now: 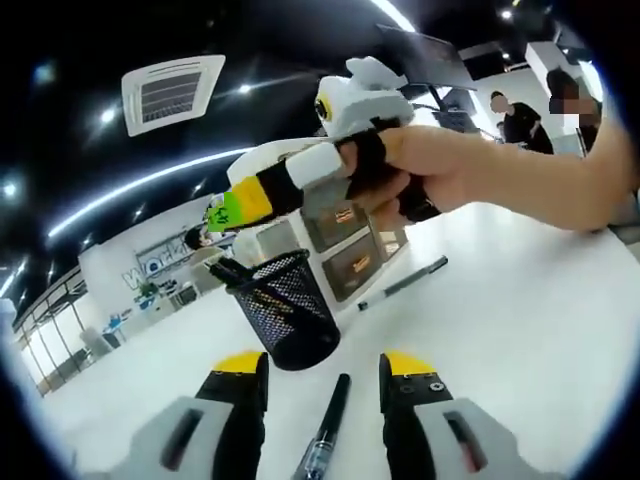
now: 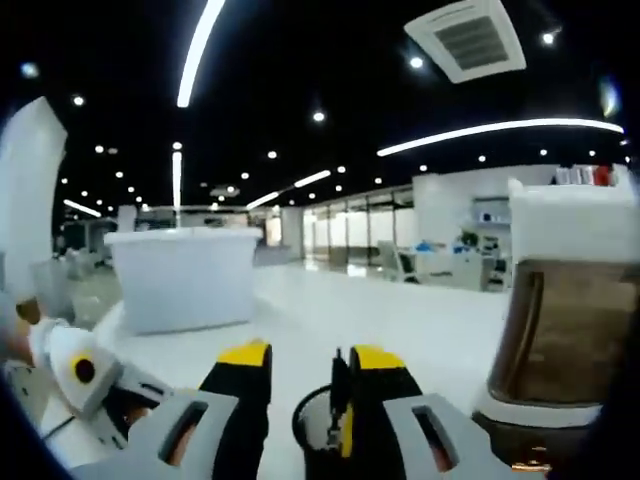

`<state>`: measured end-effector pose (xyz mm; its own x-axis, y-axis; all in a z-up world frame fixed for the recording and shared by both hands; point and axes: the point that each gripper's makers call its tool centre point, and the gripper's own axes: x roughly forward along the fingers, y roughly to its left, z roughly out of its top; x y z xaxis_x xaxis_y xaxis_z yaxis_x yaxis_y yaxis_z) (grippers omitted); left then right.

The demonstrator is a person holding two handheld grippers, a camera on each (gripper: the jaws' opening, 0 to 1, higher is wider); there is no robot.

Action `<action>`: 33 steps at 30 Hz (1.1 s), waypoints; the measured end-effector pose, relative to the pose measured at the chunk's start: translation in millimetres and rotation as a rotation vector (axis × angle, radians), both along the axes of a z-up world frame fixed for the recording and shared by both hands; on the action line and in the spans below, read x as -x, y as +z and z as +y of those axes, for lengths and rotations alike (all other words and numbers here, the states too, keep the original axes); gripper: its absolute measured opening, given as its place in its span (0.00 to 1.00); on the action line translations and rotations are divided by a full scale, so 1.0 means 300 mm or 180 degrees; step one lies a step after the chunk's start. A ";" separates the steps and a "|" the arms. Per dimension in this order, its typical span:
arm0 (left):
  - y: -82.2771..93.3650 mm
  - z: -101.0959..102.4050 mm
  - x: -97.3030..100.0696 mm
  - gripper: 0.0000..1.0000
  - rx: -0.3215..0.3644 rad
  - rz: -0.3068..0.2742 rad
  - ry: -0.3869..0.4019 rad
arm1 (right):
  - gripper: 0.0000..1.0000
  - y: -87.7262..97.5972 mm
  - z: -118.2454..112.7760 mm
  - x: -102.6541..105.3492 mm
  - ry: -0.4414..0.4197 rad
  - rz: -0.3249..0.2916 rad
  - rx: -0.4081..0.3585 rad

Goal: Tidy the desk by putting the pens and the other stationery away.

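My left gripper (image 1: 323, 385) is open low over the white desk (image 1: 520, 340). A black pen (image 1: 330, 415) lies lengthwise in the gap, touching neither jaw. Just ahead stands a black mesh pen cup (image 1: 288, 312) with pens in it. A hand holds my right gripper (image 1: 225, 212) over the cup, tips pointing down. In the right gripper view, the right gripper (image 2: 310, 375) is open above the cup's rim (image 2: 300, 425). A dark pen (image 2: 338, 388) stands upright beside its right jaw. A second black pen (image 1: 405, 283) lies on the desk to the right of the cup.
A white drawer unit (image 1: 345, 245) with brownish translucent drawers (image 2: 560, 330) stands right behind the cup. The left gripper's white body (image 2: 80, 372) sits at the lower left of the right gripper view. People stand at the far right (image 1: 520, 118).
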<state>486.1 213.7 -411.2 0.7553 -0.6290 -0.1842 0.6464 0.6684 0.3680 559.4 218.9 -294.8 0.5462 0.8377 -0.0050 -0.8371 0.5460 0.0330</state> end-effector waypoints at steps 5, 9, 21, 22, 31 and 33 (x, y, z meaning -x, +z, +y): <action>-0.012 -0.007 -0.002 0.45 -0.0020 0.0024 -0.0014 | 0.25 0.107 -0.030 0.024 0.0086 -0.0055 -0.0244; -0.021 -0.003 0.001 0.45 -0.0003 0.0059 -0.0014 | 0.23 0.187 -0.089 0.050 0.0143 -0.0048 -0.0316; -0.030 0.003 -0.015 0.45 -0.0024 0.0058 0.0005 | 0.17 0.014 -0.215 0.192 0.0667 0.0324 0.1265; -0.026 0.002 -0.014 0.45 -0.0046 0.0024 0.0003 | 0.17 -0.026 -0.225 0.231 0.0814 0.0241 0.1566; -0.054 -0.014 -0.011 0.45 -0.0074 0.0106 -0.0060 | 0.17 -0.231 -0.452 0.274 0.0670 0.0754 0.2775; -0.052 -0.015 -0.009 0.45 -0.0082 0.0091 -0.0064 | 0.16 -0.266 -0.502 0.287 0.0689 0.0909 0.2880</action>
<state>488.9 209.0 -426.7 0.7368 -0.6387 -0.2219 0.6700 0.6457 0.3662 473.3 68.4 -374.5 0.2590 0.5343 -0.8046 -0.9480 0.3000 -0.1060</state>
